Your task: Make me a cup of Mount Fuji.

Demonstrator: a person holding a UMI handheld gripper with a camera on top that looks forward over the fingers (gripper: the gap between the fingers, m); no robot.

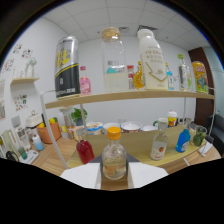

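Between my white fingers (114, 176) stands a clear bottle (114, 156) with an orange cap; I cannot tell whether the jaws press it or leave a gap. Beyond them, left to right: a red bottle (84, 150), a pale bottle (158, 146), a blue bottle (183, 140). Above runs a shelf (125, 96) of tall containers.

Upright clear bottle (114, 159), orange cap, pale liquid low inside, between the tongs' (114, 176) white fingers.
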